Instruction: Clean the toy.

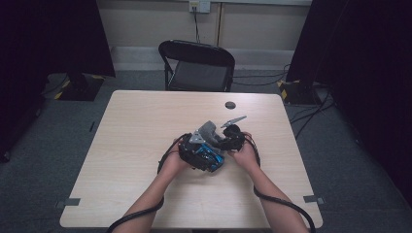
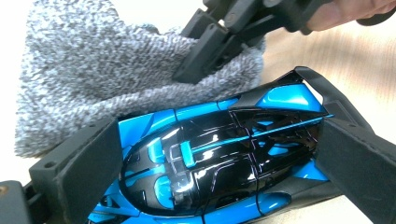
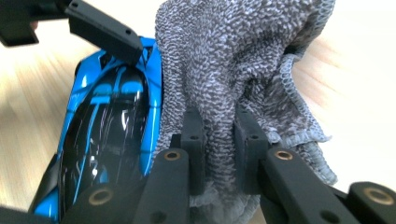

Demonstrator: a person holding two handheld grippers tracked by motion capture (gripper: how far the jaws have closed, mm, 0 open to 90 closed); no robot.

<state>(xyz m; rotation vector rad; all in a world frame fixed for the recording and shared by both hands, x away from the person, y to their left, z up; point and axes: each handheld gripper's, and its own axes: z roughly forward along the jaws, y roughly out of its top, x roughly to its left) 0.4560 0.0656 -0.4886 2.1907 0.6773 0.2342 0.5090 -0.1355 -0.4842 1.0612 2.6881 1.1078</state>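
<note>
Light wood table, a few things on it

The pale wooden table [image 1: 141,141] is rectangular with rounded corners. A small dark round disc [image 1: 230,105] sits on it near the far edge. Near the middle, a blue and black toy car [image 1: 212,158] lies against the tabletop, a grey knitted cloth [image 1: 209,129] touching its side.

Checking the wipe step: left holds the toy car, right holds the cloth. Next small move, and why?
Probably drag the cloth across the car's glossy black top. The right gripper is shut on the grey cloth, which lies against one blue side of the toy car, while the left gripper clamps the car at both ends, so it looks steady enough to wipe.
</note>
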